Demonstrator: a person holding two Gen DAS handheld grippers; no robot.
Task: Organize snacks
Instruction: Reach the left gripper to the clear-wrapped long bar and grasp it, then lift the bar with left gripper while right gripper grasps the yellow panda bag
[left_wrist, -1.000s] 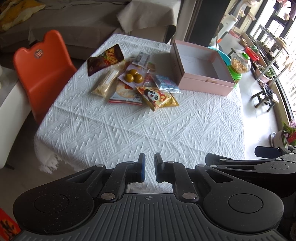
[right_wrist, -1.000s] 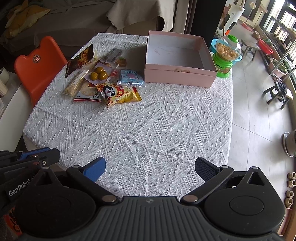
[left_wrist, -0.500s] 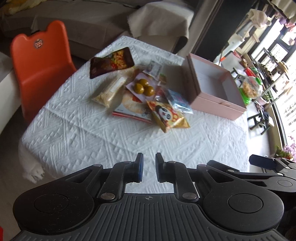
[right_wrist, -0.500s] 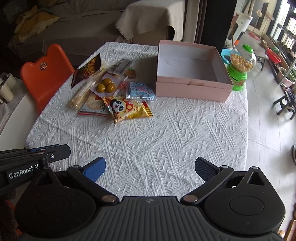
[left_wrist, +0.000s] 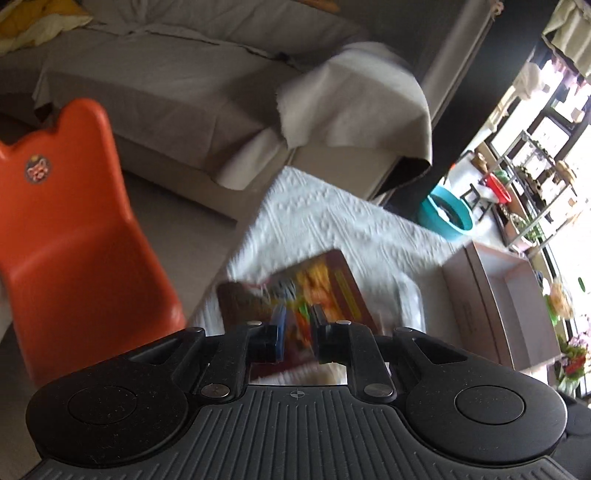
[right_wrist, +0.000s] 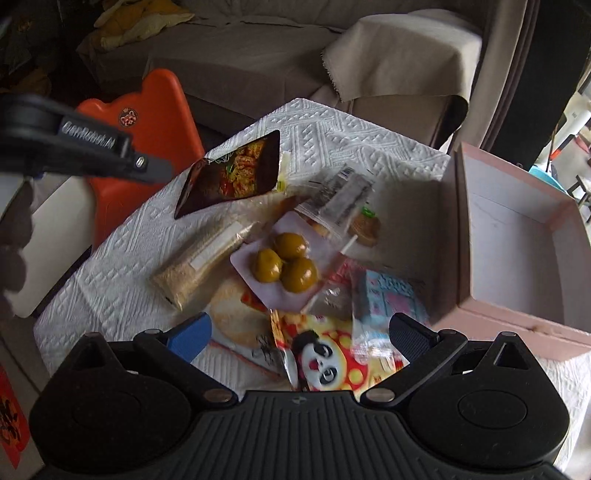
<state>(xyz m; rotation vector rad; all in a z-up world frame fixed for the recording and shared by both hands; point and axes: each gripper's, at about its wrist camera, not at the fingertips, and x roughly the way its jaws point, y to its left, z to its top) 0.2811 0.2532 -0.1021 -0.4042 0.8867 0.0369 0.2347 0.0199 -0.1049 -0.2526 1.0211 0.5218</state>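
A pile of snack packets lies on the white tablecloth. My left gripper is shut with nothing in it and hovers just over the dark red noodle packet, which is blurred. That packet sits at the pile's far left in the right wrist view. My right gripper is open above the panda packet. Beyond it lie a pack of three green fruits, a long cracker pack and a light blue packet. The open pink box stands empty at the right.
An orange chair stands against the table's left side. A grey sofa with a draped cloth is behind the table. A teal basin sits on the floor at the far right. The table's left edge runs close to the noodle packet.
Both grippers have swept forward and down from the table's near edge to the snack pile. The left one now hangs over the dark red packet, the right over the panda packet.
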